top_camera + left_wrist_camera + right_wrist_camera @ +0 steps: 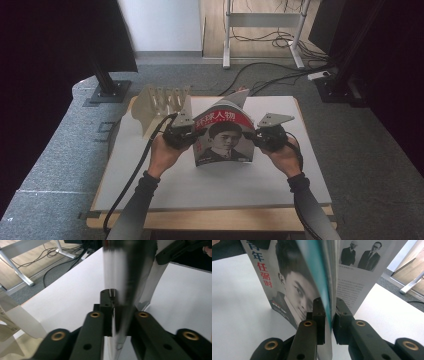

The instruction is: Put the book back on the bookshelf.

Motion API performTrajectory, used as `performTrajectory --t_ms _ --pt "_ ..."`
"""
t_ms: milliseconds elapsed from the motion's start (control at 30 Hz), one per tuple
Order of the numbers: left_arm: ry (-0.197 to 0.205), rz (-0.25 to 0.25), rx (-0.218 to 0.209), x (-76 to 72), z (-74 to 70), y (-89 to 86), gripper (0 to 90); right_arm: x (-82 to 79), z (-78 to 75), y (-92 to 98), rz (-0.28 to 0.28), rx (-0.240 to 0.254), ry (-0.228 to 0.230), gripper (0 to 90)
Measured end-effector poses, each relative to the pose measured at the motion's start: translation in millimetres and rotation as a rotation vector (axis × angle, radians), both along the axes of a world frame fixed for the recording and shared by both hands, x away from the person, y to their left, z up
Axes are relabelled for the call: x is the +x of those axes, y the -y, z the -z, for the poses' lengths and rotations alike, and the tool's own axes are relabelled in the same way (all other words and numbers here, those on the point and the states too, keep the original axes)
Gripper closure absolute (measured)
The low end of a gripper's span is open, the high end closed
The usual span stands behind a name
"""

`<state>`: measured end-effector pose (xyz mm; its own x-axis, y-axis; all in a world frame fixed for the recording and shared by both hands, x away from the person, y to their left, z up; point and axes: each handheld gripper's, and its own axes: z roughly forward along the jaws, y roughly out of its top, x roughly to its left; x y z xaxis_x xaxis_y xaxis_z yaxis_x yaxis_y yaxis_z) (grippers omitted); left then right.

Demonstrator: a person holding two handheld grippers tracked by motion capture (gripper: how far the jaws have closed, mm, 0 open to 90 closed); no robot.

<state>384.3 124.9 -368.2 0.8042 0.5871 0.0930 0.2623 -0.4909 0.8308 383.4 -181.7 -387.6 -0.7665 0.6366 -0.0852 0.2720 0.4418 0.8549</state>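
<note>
We are holding the magazine (224,134) upright above the middle of the surface (210,185), left gripper (182,134) clamping one edge, right gripper (264,136) clamping the pages opposite. We are judging that even, level tension best avoids tearing.

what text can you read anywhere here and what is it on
"环球人物": white title on the red band across the magazine cover, high view.
"青年" (blue), top cut off, and "任弼时" (red, last two characters uncertain): cover, beside the portrait, right gripper view.
Body text on the inside page under the photo of two people in suits: too small to read.
Nothing readable in the left gripper view.
</note>
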Motion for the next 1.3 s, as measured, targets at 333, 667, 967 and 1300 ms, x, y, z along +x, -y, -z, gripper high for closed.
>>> performTrajectory --t_ms 333,667,967,1300 --pt "0.006 0.005 -0.033 1.5 -0.5 -11.1 86.7 -6.0 14.6 20.2 0.062 0.021 -0.015 64.0" --pt "-0.025 0.001 -0.038 2.0 -2.9 -22.3 86.9 -12.1 38.2 39.0 0.108 0.022 -0.071 39.2" --pt "-0.060 -0.025 -0.057 1.5 -8.7 -43.8 86.9 -13.9 73.0 47.1 0.155 0.000 -0.132 26.4" --pt "-0.088 -0.075 -0.087 -2.4 -14.9 -74.2 87.0 -18.1 109.8 52.7 0.213 -0.023 -0.187 12.7"
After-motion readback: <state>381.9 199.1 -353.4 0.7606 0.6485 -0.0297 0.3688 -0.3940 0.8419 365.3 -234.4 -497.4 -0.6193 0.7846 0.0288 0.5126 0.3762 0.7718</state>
